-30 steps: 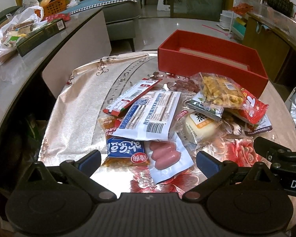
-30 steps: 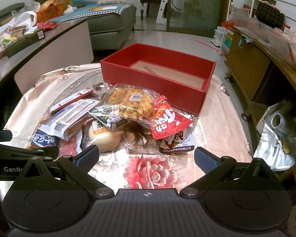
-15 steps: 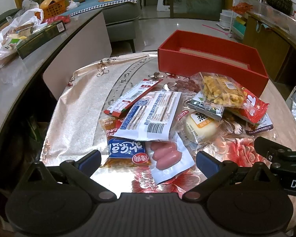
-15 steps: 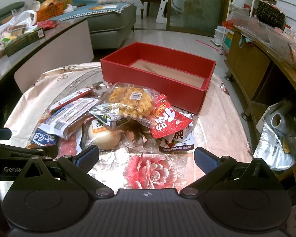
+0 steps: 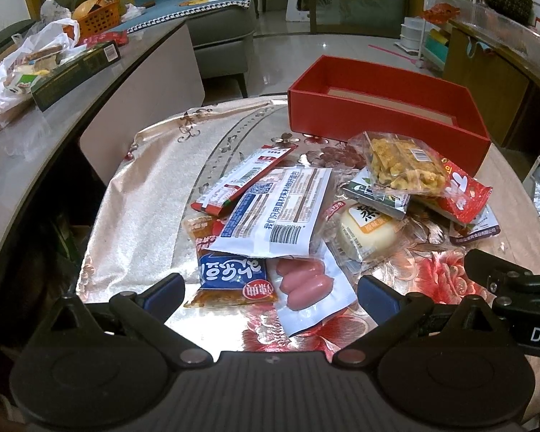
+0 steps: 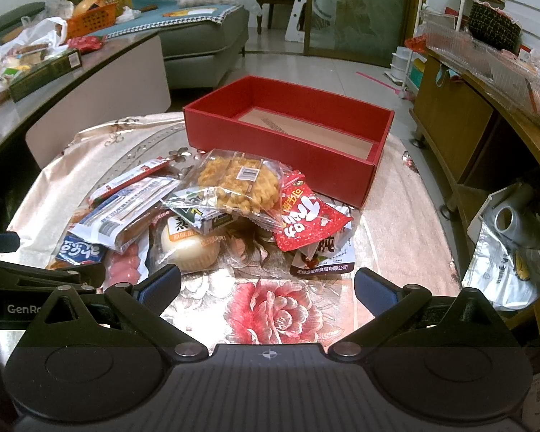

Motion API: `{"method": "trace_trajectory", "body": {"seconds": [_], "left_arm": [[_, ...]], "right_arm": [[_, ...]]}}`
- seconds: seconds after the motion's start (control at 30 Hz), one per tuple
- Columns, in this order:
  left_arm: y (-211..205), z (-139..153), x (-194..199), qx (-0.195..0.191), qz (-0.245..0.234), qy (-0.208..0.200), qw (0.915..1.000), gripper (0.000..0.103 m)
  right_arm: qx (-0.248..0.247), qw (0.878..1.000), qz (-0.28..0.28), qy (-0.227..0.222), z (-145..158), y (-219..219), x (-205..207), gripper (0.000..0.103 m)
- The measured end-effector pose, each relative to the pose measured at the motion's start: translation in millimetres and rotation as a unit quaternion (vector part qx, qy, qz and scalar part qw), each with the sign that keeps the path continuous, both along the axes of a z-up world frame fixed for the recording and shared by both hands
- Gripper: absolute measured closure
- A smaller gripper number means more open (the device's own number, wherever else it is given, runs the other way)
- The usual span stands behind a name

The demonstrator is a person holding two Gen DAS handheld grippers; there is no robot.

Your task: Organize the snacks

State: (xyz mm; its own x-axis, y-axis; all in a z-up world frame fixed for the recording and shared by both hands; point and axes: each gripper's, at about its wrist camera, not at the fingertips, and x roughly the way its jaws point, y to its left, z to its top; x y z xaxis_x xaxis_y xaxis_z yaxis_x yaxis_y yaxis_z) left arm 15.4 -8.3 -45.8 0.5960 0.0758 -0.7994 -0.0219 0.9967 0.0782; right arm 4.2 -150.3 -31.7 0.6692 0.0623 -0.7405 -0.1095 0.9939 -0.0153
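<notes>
A pile of snack packets lies on the round table before an empty red box (image 5: 388,115) (image 6: 288,133). Nearest my left gripper (image 5: 270,289) are a blue packet (image 5: 234,275) and a pack of pink sausages (image 5: 306,284), with a white and blue packet (image 5: 277,212) behind them. That gripper is open and holds nothing. My right gripper (image 6: 266,284) is open too, low over the flowered cloth. Ahead of it lie a clear bag of yellow crisps (image 6: 239,180), a red packet (image 6: 306,217) and a wrapped bun (image 6: 190,248).
The table's cloth (image 5: 144,194) has bare room at the left. A long counter (image 5: 36,115) with bags and a green box runs along the left. A wooden cabinet (image 6: 457,126) and a foil bag (image 6: 504,266) stand at the right.
Both grippers have crept slightly forward toward the pile. Nothing on the table has moved.
</notes>
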Motion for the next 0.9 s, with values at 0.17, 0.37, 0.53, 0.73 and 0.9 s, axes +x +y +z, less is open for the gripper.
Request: {"method": "trace_trajectory", "body": {"seconds": [0.17,0.37,0.53,0.73,0.9], "left_arm": [[-0.5,-0.1,0.0,0.001,0.000,-0.001,1.0000,0.006],[-0.7,-0.1,0.0,0.002,-0.001,-0.001,1.0000,0.006],[0.0,0.0,0.1,0.002,0.000,0.000,1.0000,0.006],[-1.0,-1.1,-0.4,0.003,0.000,0.000,1.0000,0.006],[2.6,1.5,1.1,-0.006,-0.004,-0.006,1.0000,0.006]], "right_arm": [[0.000,1.000,0.000,0.000,-0.2,-0.1,-0.3,0.000],[0.000,1.000,0.000,0.000,-0.5,-0.1,-0.4,0.000],[0.000,1.000,0.000,0.001,-0.8,0.1,-1.0,0.000],[0.000,1.000,0.001,0.002,-1.7,0.1,-1.1,0.000],[0.003,1.000,0.005,0.006,-1.0,-0.2,2.5,0.000]]}}
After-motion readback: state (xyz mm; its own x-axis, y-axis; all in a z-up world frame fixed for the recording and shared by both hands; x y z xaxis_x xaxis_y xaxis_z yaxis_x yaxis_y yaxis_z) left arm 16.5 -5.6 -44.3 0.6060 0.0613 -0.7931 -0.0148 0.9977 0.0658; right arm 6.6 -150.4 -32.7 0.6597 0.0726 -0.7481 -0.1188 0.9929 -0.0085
